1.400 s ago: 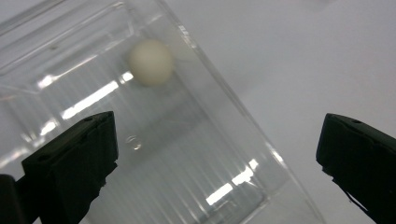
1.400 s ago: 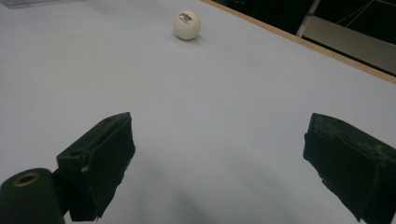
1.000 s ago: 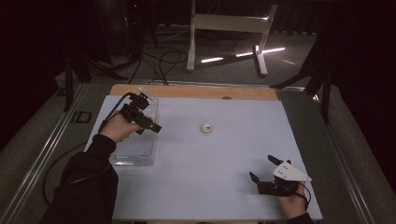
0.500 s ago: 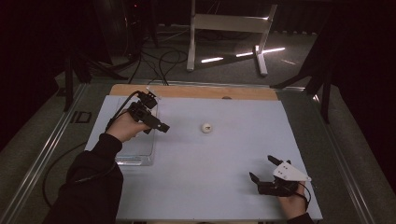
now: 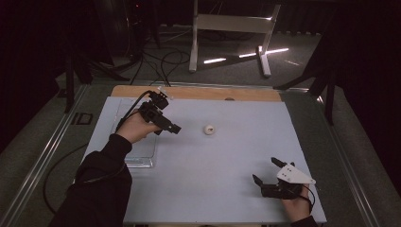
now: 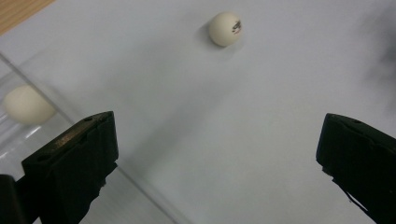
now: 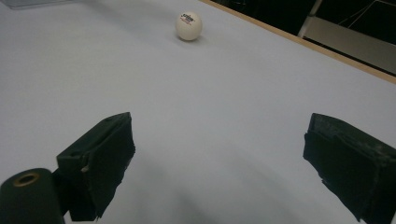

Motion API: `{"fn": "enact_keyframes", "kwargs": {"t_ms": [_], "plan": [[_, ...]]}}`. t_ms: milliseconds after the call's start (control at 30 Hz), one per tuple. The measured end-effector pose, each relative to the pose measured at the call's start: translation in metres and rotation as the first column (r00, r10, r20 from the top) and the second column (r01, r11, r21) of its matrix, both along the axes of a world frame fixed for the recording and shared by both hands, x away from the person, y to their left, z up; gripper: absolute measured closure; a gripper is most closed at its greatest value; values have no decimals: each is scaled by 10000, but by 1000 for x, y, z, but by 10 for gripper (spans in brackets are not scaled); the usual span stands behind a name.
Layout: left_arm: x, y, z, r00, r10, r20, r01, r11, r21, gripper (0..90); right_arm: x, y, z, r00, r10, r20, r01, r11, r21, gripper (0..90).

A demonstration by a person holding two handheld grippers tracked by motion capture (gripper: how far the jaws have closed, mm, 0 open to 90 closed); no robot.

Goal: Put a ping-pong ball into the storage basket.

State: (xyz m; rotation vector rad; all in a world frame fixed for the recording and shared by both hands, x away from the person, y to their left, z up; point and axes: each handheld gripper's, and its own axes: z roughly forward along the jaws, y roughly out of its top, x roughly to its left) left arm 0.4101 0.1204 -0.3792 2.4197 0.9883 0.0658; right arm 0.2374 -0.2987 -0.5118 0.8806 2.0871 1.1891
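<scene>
A white ping-pong ball (image 5: 208, 129) with a small printed mark lies on the pale blue mat near the middle of the table. My left gripper (image 5: 175, 128) hovers just left of it, jaws wide open and empty. In the left gripper view the ball (image 6: 225, 29) sits ahead, beyond the open gripper (image 6: 219, 128). A second white ball (image 6: 27, 104) rests inside a clear tray (image 6: 144, 191). My right gripper (image 5: 265, 170) rests open on the mat at the front right. From the right gripper view (image 7: 219, 130) the ball (image 7: 188, 25) lies far ahead.
The clear plastic tray (image 5: 142, 152) lies on the left part of the mat under the person's left forearm. A wooden strip (image 5: 246, 94) runs along the table's far edge. A metal stand and cables are on the floor beyond.
The left gripper has moved rightward from above the clear tray toward the ball on the mat. The right gripper and the ball have stayed still.
</scene>
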Motion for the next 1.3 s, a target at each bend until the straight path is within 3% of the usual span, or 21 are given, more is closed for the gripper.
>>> {"fn": "enact_keyframes", "kwargs": {"t_ms": [133,600,867,1300], "plan": [[1,-6,0,10000,-71,49,72,9997,-223,2,0,0,0,10000,0,2,0,10000,11,85],[1,-30,-2,9992,-359,201,368,9984,-438,2,0,0,0,10000,23,-5,-23,10000,62,85],[1,-46,-6,9987,-341,384,335,9993,160,2,0,0,0,10000,57,-1,-57,10000,82,85],[1,-71,-9,9979,-136,630,166,9988,-466,3,0,0,0,10000,67,-24,-67,10000,63,85]]}}
